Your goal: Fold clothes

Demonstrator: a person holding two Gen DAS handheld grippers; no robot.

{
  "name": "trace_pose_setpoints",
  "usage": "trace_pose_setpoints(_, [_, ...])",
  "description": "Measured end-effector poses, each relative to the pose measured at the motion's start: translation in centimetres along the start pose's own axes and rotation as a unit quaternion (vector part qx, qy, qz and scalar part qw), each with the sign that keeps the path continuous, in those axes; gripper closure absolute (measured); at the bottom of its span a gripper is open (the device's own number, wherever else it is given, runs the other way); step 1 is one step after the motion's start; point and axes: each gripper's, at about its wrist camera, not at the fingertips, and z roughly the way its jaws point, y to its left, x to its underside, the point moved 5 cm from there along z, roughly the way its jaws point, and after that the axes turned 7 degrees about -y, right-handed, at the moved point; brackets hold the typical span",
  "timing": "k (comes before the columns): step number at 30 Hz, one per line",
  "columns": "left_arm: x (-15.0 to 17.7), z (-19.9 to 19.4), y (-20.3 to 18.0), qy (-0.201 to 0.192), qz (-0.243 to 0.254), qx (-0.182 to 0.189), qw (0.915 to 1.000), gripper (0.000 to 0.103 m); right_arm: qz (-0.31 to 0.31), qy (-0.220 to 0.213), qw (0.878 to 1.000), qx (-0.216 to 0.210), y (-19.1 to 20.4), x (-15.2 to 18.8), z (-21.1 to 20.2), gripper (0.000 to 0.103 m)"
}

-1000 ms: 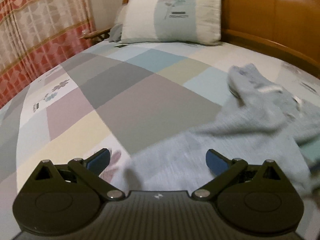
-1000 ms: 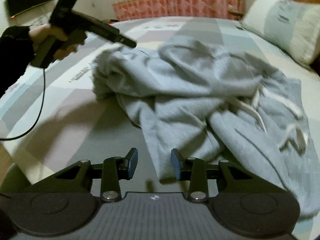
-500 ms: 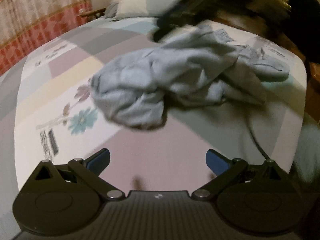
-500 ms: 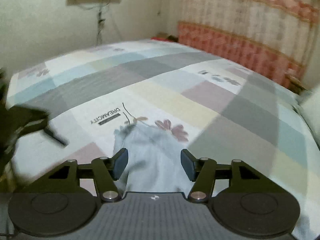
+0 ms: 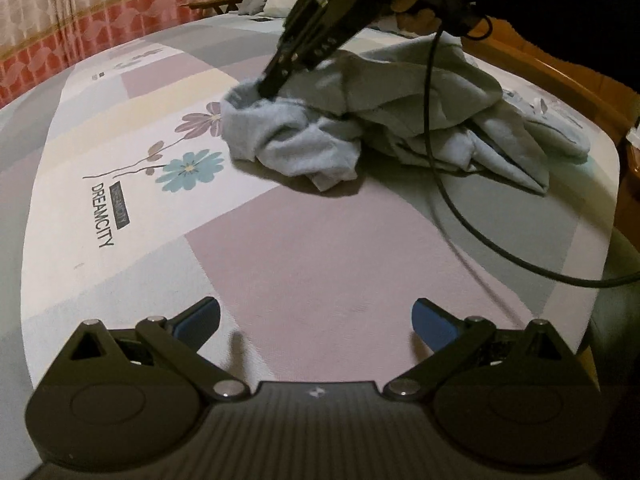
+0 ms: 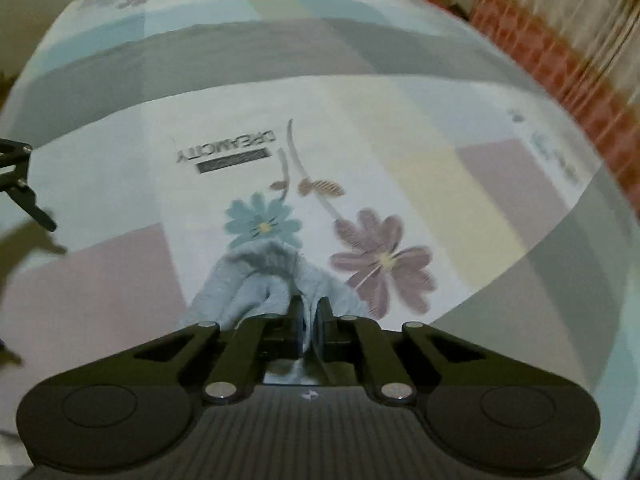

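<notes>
One pale grey sweatshirt (image 5: 384,120) lay crumpled in a heap on the far right part of the bed (image 5: 340,264), its fleecy inside turned out at the near fold and a ribbed edge at its left end. The right gripper (image 6: 308,328) was clamped on that ribbed edge beside two printed flowers, one blue (image 5: 190,168) and one purple (image 5: 202,120), next to the word "DREAMCITY" (image 5: 102,216). The left gripper (image 5: 316,320) hung spread wide and empty over the near pink patch.
</notes>
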Motion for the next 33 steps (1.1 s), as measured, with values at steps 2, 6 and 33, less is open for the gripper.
trace_pose_setpoints(2, [0.2,0.1,0.3,-0.003,-0.004,0.001,1.0,0.002,0.002,-0.011,0.999,0.03,-1.1,-1.0,0.1,0.096])
trace_pose_setpoints(6, [0.5,0.2,1.1,-0.009,-0.011,0.001,0.9999,0.002,0.014,-0.033,0.996,0.079,-3.8,-3.8,0.9,0.097])
trace_pose_setpoints(33, [1.1,-0.8,4.1,-0.01,-0.079,-0.044,0.9958,0.002,0.14,-0.069,0.983,0.099,-3.6,-1.1,-5.3,0.072])
